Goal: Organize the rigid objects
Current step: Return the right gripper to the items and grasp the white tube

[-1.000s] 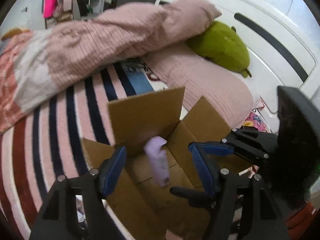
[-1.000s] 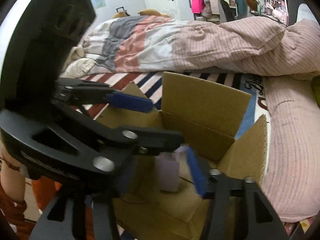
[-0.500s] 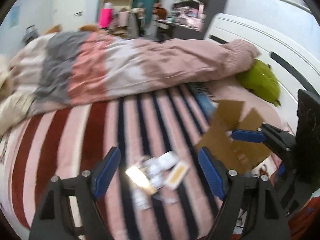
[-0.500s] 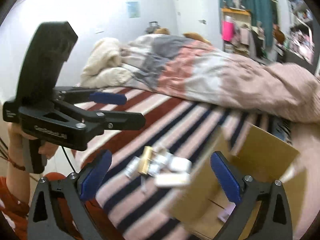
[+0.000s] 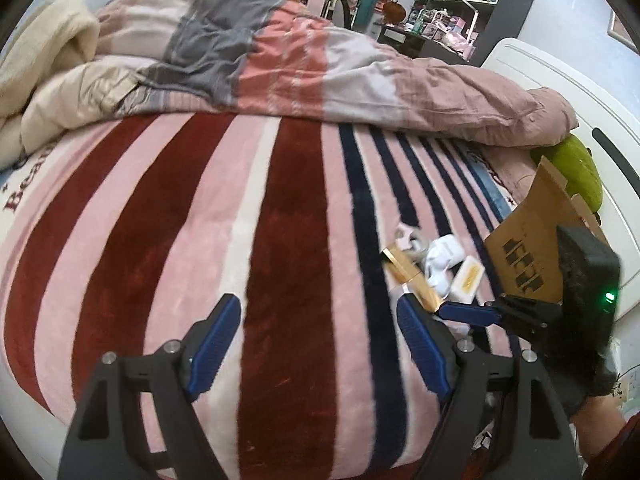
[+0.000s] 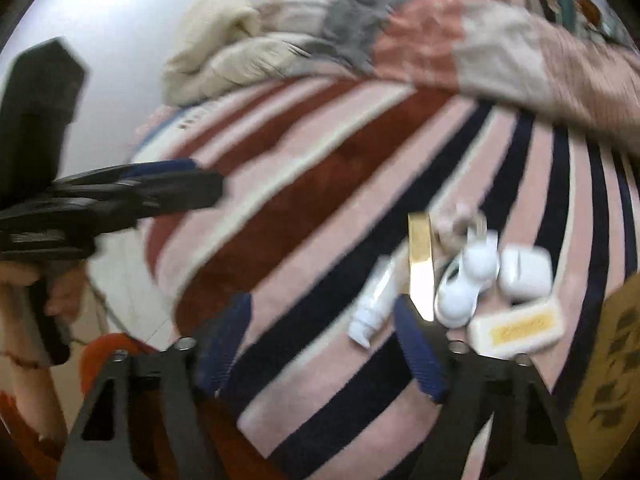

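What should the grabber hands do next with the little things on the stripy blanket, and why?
Probably the right gripper should slide a little to its right and close on the gold bar. Its jaws are open and empty, the bar lies just past its right finger, and the cardboard box waits beside the pile. The left gripper is open and empty too, farther away.

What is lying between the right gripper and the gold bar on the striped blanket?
Nothing visible. The right gripper is open and empty, and the gold bar lies just beyond its right finger, beside a white tube. Only bare striped blanket lies between.
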The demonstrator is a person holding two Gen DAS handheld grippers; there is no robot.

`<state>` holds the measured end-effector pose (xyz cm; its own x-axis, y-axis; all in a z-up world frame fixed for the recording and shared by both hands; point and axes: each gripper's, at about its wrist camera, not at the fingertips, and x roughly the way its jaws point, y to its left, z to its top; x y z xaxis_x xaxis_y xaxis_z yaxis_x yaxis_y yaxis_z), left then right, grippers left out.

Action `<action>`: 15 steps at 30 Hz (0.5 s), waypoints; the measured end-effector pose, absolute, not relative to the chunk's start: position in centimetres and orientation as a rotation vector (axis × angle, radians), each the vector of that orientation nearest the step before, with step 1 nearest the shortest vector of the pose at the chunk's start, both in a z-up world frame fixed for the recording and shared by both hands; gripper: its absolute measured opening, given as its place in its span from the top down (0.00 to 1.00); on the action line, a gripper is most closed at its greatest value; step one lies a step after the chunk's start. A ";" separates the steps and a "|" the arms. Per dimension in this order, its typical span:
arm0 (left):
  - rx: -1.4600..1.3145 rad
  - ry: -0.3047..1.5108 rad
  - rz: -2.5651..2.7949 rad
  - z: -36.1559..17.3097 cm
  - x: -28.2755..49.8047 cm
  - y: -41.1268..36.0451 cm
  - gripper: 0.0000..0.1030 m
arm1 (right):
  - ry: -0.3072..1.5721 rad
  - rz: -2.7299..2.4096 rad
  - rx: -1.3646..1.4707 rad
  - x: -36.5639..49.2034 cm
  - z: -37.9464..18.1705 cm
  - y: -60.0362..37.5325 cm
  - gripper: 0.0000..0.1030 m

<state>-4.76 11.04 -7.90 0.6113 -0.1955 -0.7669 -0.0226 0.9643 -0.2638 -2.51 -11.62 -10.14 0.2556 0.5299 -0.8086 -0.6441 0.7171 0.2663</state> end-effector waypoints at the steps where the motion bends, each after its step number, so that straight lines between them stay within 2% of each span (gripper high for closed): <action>1: -0.260 0.913 -0.101 -8.1 -5.0 11.1 0.25 | 1.051 0.769 -0.113 -2.2 -10.8 -11.7 0.43; 2: -0.263 0.914 -0.103 -8.3 -5.2 11.3 0.25 | 1.061 0.740 -0.099 -1.9 -11.3 -11.9 0.50; 4: -0.277 0.915 -0.109 -8.5 -5.3 11.7 0.25 | 1.081 0.705 -0.045 -1.2 -12.1 -12.3 0.59; 10: -0.293 0.912 -0.109 -8.6 -5.5 12.5 0.25 | 1.070 0.593 -0.041 0.1 -13.1 -11.9 0.76; 15: -0.292 0.925 -0.116 -8.0 -5.6 12.2 0.25 | 1.057 0.590 -0.091 -0.6 -12.6 -11.2 0.78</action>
<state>-5.61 12.25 -8.04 0.5992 -0.2225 -0.7690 -0.0264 0.9546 -0.2968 -0.58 -11.24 -12.64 0.3531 0.4129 -0.8395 -0.4979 0.8426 0.2051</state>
